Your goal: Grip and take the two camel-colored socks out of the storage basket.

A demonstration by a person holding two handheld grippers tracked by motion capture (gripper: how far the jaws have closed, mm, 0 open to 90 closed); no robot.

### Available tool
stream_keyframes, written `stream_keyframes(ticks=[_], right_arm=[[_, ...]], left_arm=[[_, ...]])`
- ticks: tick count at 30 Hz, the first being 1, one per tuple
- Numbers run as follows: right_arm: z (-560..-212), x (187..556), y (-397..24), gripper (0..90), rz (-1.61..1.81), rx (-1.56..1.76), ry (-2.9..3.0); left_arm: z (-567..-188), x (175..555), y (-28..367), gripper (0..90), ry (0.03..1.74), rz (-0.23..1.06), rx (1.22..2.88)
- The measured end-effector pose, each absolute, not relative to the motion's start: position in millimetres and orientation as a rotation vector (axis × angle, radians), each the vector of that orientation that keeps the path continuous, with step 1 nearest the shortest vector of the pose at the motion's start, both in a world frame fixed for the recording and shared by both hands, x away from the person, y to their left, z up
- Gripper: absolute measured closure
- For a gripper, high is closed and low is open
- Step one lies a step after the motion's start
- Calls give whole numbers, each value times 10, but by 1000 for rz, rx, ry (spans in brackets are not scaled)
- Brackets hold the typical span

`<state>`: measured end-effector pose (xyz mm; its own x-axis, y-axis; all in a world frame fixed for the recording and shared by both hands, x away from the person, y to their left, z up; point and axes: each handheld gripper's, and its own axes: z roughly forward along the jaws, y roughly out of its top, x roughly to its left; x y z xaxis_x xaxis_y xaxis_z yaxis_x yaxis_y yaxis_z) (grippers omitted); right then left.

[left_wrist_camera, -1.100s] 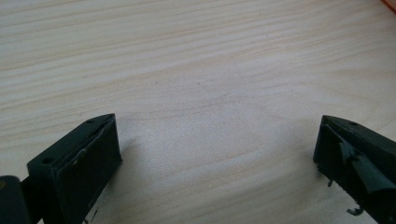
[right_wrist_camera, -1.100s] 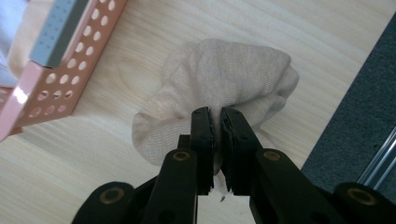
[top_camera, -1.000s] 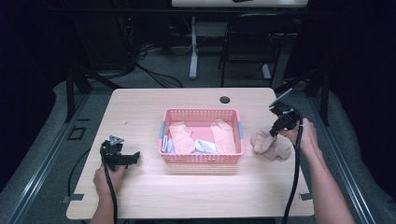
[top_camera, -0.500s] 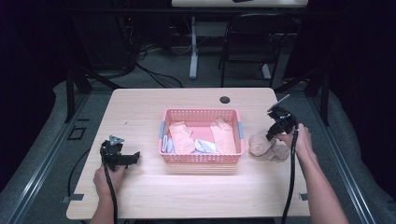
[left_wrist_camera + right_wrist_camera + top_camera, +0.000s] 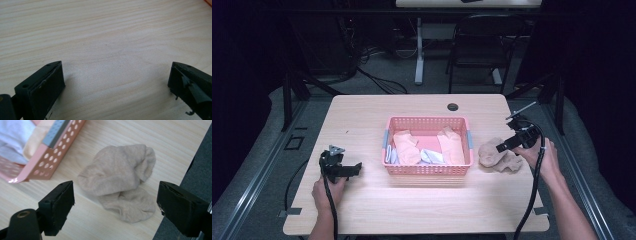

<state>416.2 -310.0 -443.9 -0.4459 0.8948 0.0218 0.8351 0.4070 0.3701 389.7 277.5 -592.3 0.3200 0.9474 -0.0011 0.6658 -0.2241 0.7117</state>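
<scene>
Both grippers matte black. Left gripper (image 5: 343, 169): grey three-cornered plate on top, black cable trailing; blocky jaws, dark pads worn, frayed at edges. Right gripper (image 5: 508, 146): black cable, brass-coloured screw at left jaw base. Forearms bare, no sleeves

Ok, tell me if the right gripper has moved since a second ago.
Yes. The right gripper, its jaws just opening, has come off the beige cloth and drawn back, away from the basket.
</scene>
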Motion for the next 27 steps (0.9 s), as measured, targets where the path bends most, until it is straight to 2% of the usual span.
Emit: stream_keyframes(ticks=[2, 4, 9, 15, 22, 27], right_arm=[[-4418, 4031, -3079, 69, 537, 1513, 2474], [-4431, 3946, -3064, 43, 559, 1502, 2473], [-4526, 3794, -3045, 27, 586, 1465, 2479], [-4831, 3615, -2978, 26, 529, 1447, 2535], [-5147, 3525, -2914, 42, 476, 1422, 2628], [-5228, 3536, -2897, 45, 438, 1428, 2658]], left_arm=[[-5923, 3897, 2775, 0, 1419, 592, 1976], [-5923, 3897, 2775, 0, 1419, 592, 1976], [-5923, 3897, 2775, 0, 1419, 592, 1976], [-5923, 3896, 2774, 1, 1419, 592, 1976], [-5923, 3896, 2774, 0, 1419, 592, 1976], [-5923, 3897, 2775, 0, 1419, 592, 1975]])
